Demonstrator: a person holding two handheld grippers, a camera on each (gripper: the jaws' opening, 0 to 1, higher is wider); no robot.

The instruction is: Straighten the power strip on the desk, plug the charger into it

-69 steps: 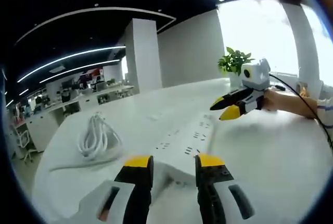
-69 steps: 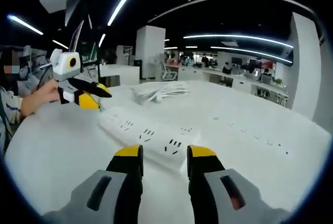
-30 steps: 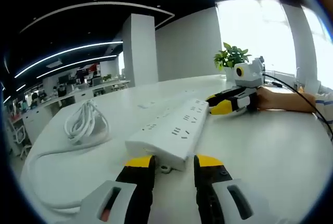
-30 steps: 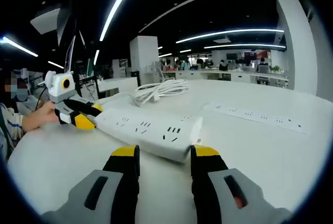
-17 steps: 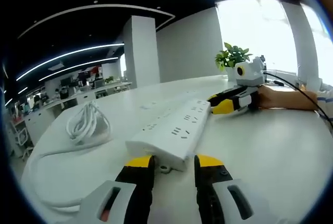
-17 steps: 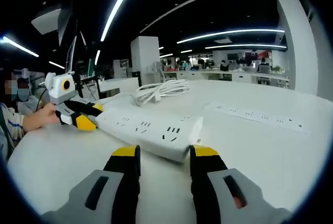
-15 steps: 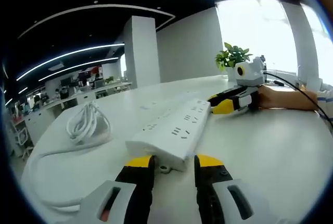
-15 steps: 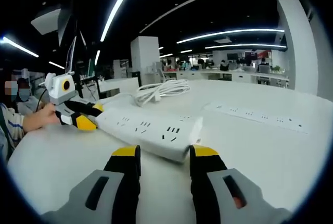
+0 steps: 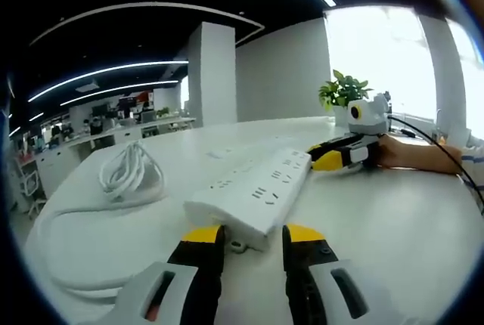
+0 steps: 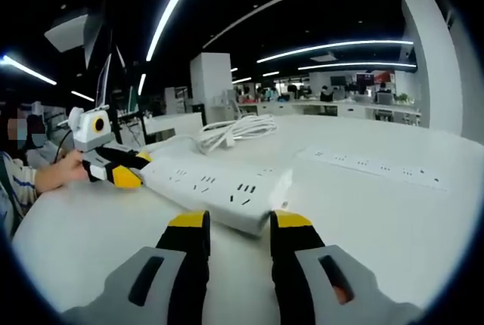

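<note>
Your white desk [image 9: 408,219] carries the power strip [image 9: 253,193] lengthwise between your claws, one end at each claw's tips. Beyond the left gripper [image 9: 252,236], left of its tips, lies the coiled cable [image 9: 130,176]. Both the left gripper and the right gripper [image 10: 239,223] stand released, jaws parted, neither grasping.

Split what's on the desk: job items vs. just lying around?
Job:
- power strip, one end at each set of tongs
- left tongs
- right tongs
- coiled white cable; no charger body discernible

Lying about:
- potted plant
- sockets set flush into the desk
</note>
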